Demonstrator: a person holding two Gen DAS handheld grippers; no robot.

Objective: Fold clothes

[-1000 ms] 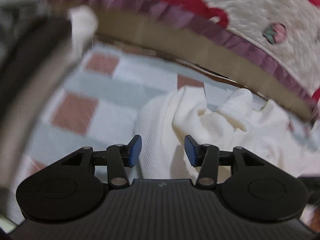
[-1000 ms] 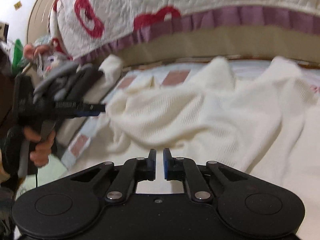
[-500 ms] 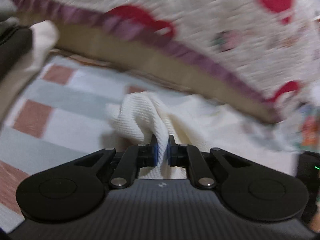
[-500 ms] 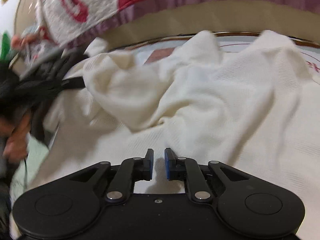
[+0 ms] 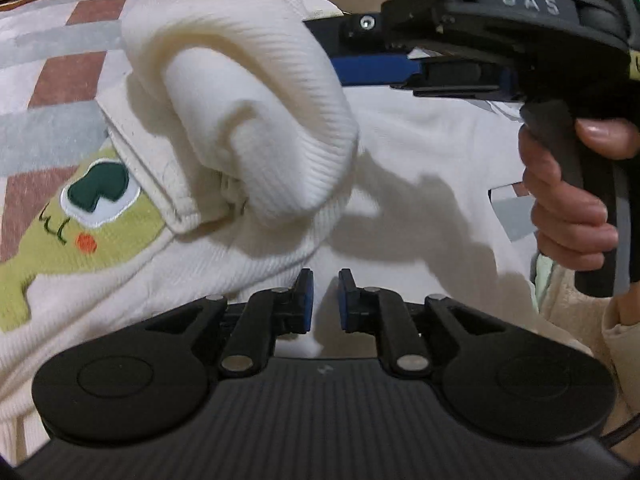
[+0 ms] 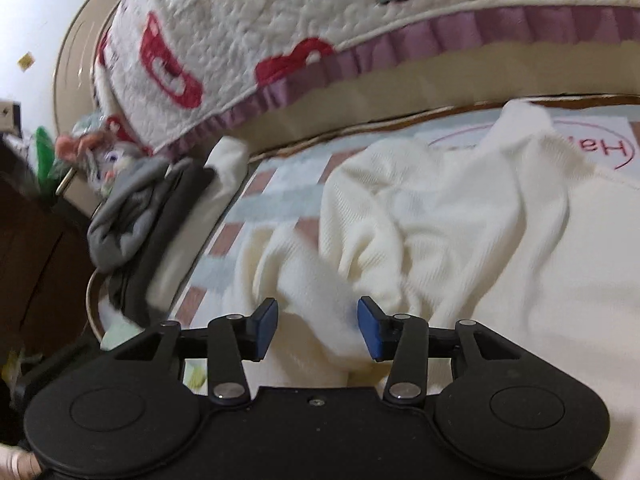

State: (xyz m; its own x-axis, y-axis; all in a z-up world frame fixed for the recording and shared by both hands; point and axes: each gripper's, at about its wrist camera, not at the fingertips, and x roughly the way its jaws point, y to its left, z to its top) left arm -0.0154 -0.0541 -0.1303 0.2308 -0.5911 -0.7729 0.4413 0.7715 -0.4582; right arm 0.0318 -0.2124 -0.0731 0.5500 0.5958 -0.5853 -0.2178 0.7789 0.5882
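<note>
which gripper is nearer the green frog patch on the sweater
Left. The left gripper sits over the cream sweater just beside the frog patch. The right gripper is farther off, beyond the bunched sleeve.

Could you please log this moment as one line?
task: fold clothes | left gripper: jaws just eased slightly, cream sweater still pinched | right gripper: jaws just opened, sleeve loose between

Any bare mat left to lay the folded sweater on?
Free: checkered mat strip between the cream sweater and the grey clothes pile, below the quilt; in the left view, checks above the frog patch. Crowded: middle and right, all sweater, right gripper over it.
</note>
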